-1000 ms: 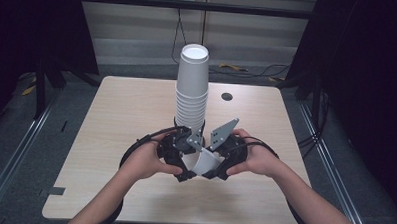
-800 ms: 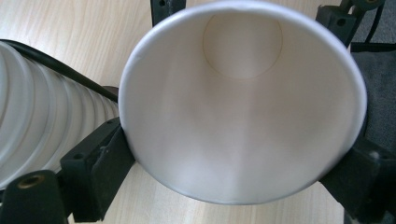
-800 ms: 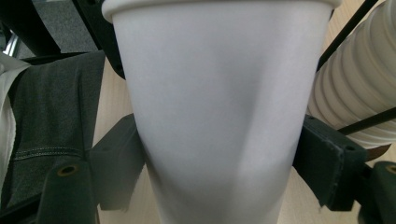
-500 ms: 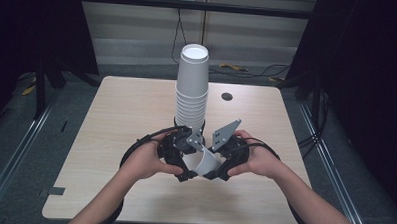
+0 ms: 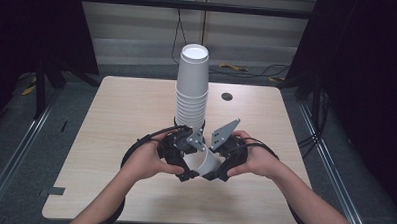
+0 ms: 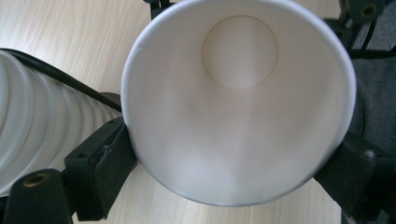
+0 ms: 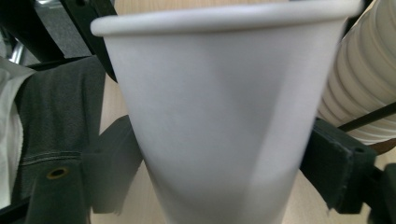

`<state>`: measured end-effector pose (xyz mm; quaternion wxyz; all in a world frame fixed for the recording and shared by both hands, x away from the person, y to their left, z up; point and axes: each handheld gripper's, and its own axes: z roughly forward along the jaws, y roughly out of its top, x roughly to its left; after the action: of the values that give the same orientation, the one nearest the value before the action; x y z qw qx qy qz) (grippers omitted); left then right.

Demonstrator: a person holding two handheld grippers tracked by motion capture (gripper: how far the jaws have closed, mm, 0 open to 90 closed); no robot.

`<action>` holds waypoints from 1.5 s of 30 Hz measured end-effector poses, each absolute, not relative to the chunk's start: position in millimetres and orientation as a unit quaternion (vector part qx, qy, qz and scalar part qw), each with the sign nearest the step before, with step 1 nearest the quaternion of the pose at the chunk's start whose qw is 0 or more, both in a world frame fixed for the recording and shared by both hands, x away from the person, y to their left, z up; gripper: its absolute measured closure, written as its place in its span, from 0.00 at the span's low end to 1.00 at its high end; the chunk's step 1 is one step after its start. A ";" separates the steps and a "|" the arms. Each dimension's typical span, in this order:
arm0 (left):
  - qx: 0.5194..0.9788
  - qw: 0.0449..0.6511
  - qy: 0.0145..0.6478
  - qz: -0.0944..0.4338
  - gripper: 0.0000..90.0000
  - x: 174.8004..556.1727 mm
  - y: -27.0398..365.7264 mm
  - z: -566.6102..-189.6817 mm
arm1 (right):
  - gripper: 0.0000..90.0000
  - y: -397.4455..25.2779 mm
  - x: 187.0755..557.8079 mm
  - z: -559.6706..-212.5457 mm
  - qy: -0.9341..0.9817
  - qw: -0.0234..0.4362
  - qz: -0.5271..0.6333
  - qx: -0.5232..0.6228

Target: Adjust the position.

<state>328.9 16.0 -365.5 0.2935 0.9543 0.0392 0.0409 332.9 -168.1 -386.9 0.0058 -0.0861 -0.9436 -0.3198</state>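
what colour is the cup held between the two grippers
Plain white cup, inside and out; the left gripper view shows it best.

Pale wooden table (image 5: 110,139), tall stack of white paper cups (image 5: 191,92) upright mid-table.

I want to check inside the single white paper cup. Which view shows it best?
The left gripper view: it looks into the single white paper cup, showing its bottom. The right gripper view shows its outer wall, the high view a small part.
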 end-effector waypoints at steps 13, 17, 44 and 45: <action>0.950 0.303 0.048 0.053 0.13 329.4 19.2 -363.9 | 0.25 -167.0 334.7 -384.0 -0.949 -0.010 -0.306 -0.078; 0.951 0.301 0.054 0.053 0.12 331.5 23.4 -362.9 | 0.25 -172.3 336.1 -389.5 -0.954 -0.026 -0.289 -0.075; 0.948 0.294 0.116 0.035 0.13 338.7 51.7 -400.5 | 0.22 -198.5 345.5 -418.4 -0.920 -0.034 -0.366 -0.138; 0.947 0.297 0.122 0.034 0.13 338.5 53.4 -402.7 | 0.22 -198.4 345.4 -419.0 -0.918 -0.033 -0.370 -0.137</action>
<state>338.5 53.4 -402.7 0.2966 0.9466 0.1218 0.0342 345.4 -198.4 -419.0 -0.0329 -0.1374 -0.9183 -0.3699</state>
